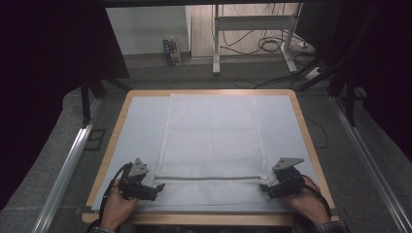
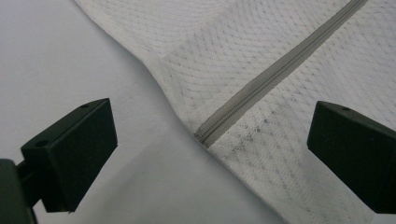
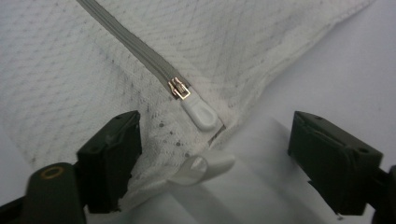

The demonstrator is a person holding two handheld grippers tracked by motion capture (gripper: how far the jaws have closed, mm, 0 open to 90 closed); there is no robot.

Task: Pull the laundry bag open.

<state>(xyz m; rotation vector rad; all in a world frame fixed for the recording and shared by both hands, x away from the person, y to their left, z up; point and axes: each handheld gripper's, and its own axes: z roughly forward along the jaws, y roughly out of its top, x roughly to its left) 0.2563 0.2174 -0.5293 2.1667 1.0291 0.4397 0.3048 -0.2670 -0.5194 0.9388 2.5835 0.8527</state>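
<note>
A white mesh laundry bag is lying flat on the pale sheet that is covering the wooden-edged table, its length running away from the person and its near end sitting close to the table's front edge. A grey zipper is running across the bag near that end, from one side seam to the other. The person is holding the left gripper low at the bag's near left corner, in the left hand. In the left gripper view the jaws are standing wide apart with nothing between them; one black pad is hovering over bare sheet while the other is sitting above the mesh, and the closed end of the zipper is lying between them at the bag's edge. The right gripper, held in the right hand, is positioned at the near right corner. Its jaws are likewise spread wide and gripping nothing. In the right gripper view the metal slider is resting at the zipper's end near the seam, with a white pull tab lying flat on the mesh just below it, and a second white tab is sitting at the bag's corner between the jaws.
</note>
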